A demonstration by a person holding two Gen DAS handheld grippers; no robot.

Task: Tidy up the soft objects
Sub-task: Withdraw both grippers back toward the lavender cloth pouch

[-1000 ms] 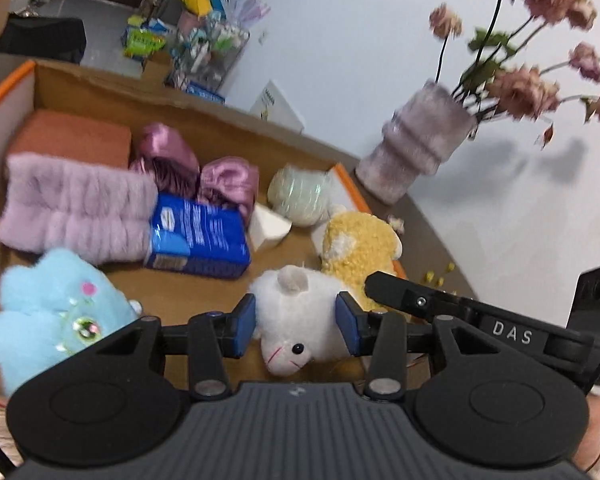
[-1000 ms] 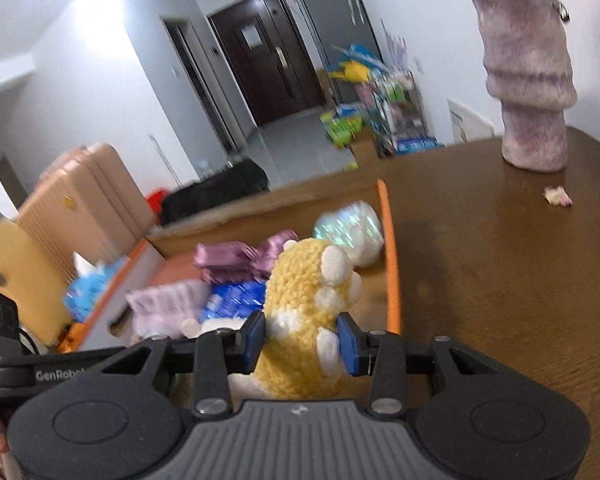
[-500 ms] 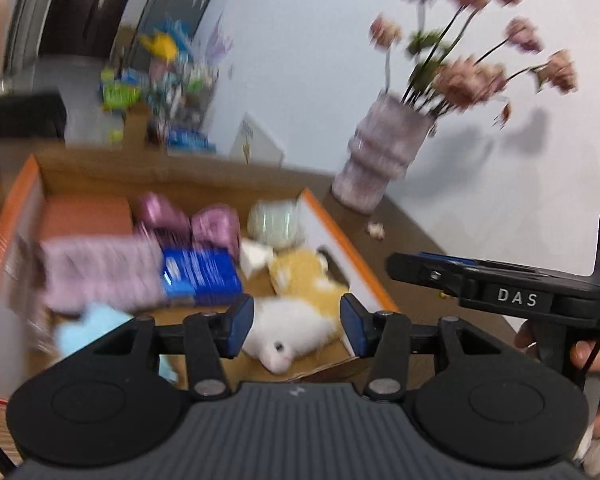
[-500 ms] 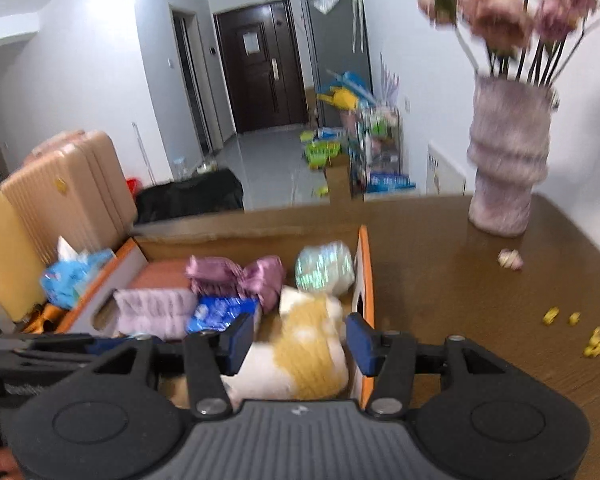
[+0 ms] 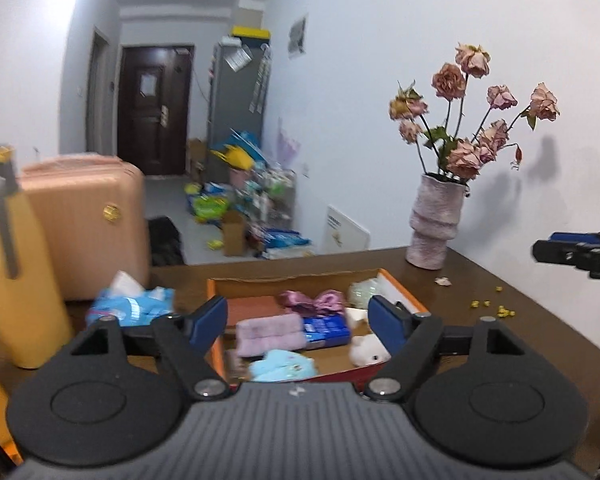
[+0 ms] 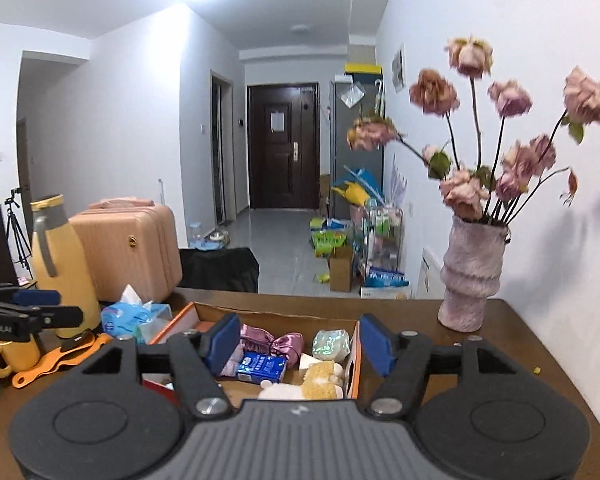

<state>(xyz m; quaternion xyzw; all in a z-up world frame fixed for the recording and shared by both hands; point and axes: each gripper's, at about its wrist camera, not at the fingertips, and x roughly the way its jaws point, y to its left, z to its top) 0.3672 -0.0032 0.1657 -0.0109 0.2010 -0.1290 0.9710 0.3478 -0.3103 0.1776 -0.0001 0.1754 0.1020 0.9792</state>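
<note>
While the white plush lamb (image 5: 370,351) and fuzzy yellow plush toy (image 6: 322,380) lie side by side at the right front corner of the orange-rimmed cardboard box (image 6: 354,354), I hold both tools above and short of them. My left gripper (image 5: 298,320) and right gripper (image 6: 296,340) are opening with nothing between their blue pads. The lamb lies ahead and below my left tool, the yellow toy under my right.

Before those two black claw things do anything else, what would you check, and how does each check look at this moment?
1. Left gripper holds nothing: ok, jaws opening, empty.
2. Right gripper holds nothing: ok, jaws opening, empty.
3. White plush animal lies in the orange-edged cardboard box: ok.
4. Fuzzy yellow plush toy lies in the box: ok.
5. Light blue tissue pack put away: not ok, it sits on the table beside the box.
6. Pink ribbed vase of dried roses upright: ok.
</note>
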